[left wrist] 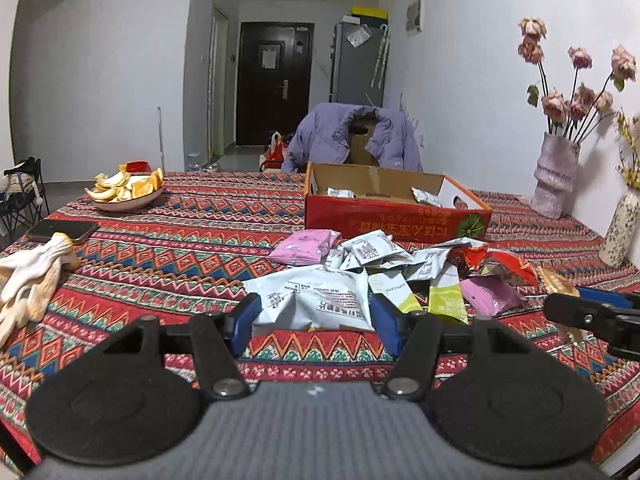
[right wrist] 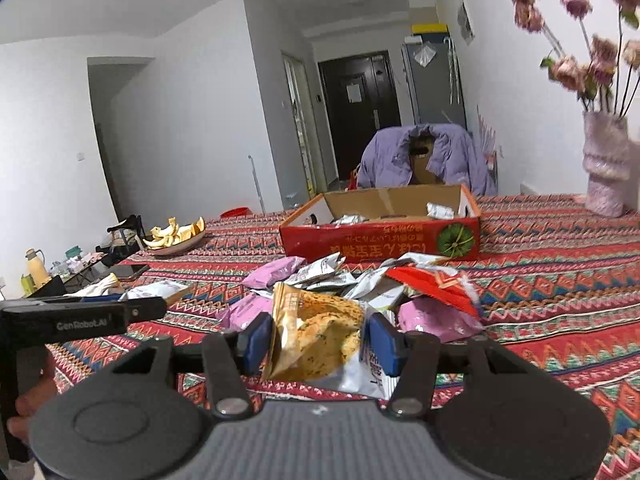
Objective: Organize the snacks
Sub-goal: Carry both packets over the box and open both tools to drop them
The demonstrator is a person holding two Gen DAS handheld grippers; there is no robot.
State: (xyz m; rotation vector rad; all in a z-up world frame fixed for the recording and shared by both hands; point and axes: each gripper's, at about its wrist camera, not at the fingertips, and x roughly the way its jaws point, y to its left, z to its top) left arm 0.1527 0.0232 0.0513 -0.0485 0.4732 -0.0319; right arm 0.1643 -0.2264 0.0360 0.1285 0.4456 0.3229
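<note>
A pale blue-white snack packet (left wrist: 316, 300) is raised off the patterned tablecloth (left wrist: 180, 240), and my left gripper (left wrist: 314, 316) is shut on it with both blue pads pressing its sides. My right gripper (right wrist: 318, 340) is shut on a golden snack packet (right wrist: 316, 332), and a white packet (right wrist: 372, 376) hangs by its right pad. Beyond both grippers lies a loose pile of snack packets (left wrist: 400, 264) (right wrist: 340, 280). Behind the pile stands an open red cardboard box (left wrist: 396, 216) (right wrist: 380, 240) with a few packets inside. The right gripper's finger (left wrist: 592, 312) shows at the right of the left wrist view.
A bowl of orange peel (left wrist: 128, 192), a phone (left wrist: 60, 230) and white gloves (left wrist: 32, 276) lie at the table's left. A pink vase with dried roses (left wrist: 556, 176) and a speckled vase (left wrist: 620, 232) stand at the right. A chair draped with a purple jacket (left wrist: 352, 136) is behind the table.
</note>
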